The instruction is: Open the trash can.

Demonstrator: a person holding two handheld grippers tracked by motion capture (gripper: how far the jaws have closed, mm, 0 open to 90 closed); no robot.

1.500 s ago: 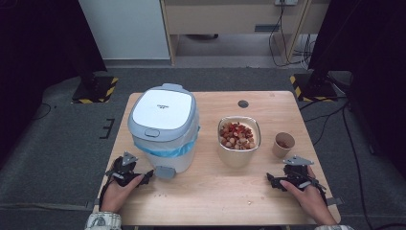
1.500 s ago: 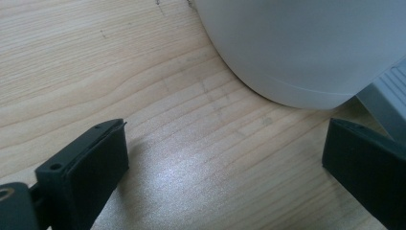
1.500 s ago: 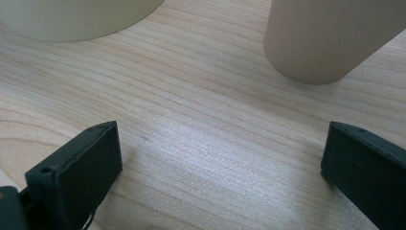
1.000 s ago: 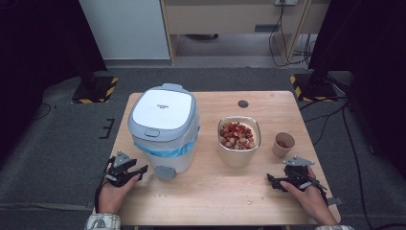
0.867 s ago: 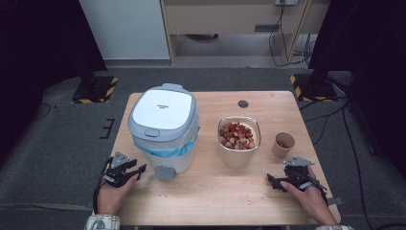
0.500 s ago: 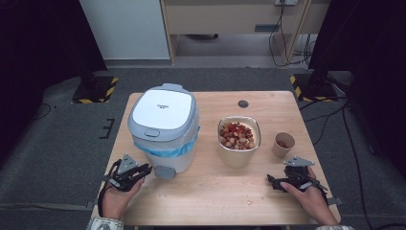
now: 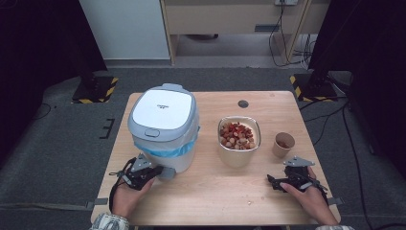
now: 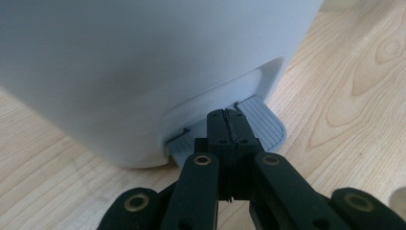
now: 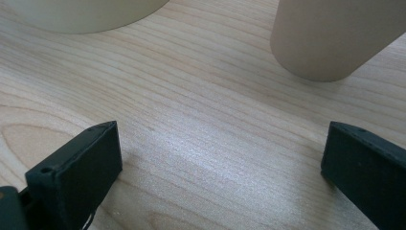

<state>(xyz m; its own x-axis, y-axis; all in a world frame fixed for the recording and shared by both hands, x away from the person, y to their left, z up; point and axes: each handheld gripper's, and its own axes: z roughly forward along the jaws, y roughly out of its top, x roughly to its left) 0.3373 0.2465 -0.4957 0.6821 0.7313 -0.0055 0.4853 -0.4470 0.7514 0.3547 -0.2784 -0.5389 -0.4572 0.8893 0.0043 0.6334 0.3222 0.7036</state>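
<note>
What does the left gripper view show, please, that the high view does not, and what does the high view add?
The left gripper view alone shows the left gripper with its jaws shut flat together, nothing between them, their tips over the ribbed grey pedal at the foot of the white bin.

The high view alone shows the bin's lid, the bowl of food, the paper cup and the right gripper.

Both show the bin, the left gripper and the wooden table.
</note>
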